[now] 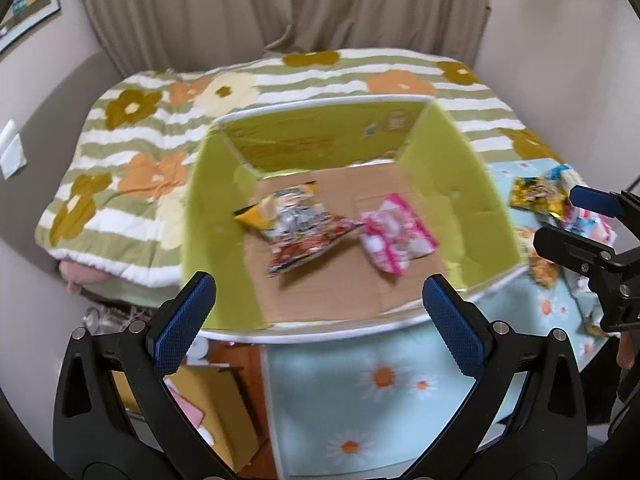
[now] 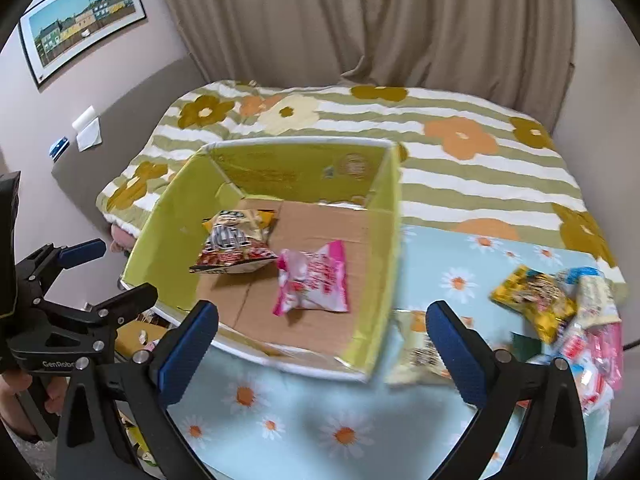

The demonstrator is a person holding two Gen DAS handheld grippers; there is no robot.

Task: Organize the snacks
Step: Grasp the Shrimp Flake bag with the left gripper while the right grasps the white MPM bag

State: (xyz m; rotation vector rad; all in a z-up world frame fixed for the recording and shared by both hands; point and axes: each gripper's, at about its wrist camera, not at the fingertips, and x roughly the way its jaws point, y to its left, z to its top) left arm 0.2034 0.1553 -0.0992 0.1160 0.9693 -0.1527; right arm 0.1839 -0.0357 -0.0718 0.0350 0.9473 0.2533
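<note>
A green cardboard box (image 1: 448,184) (image 2: 160,220) stands open on the light blue daisy cloth (image 1: 360,400) (image 2: 300,420). Inside lie a yellow and red snack bag (image 1: 296,224) (image 2: 234,240) and a pink snack bag (image 1: 394,236) (image 2: 314,280). A pile of loose snack bags (image 2: 560,320) (image 1: 540,196) lies on the cloth right of the box. My left gripper (image 1: 320,320) (image 2: 108,268) is open and empty, above the box's near edge. My right gripper (image 2: 322,348) (image 1: 560,216) is open and empty, near the box's right corner beside the pile.
A bed with a green striped flower quilt (image 1: 132,152) (image 2: 480,152) lies behind the box, with beige curtains (image 2: 360,20) beyond. A framed picture (image 2: 80,20) hangs on the left wall. A beige snack bag (image 2: 420,356) lies by the box's corner.
</note>
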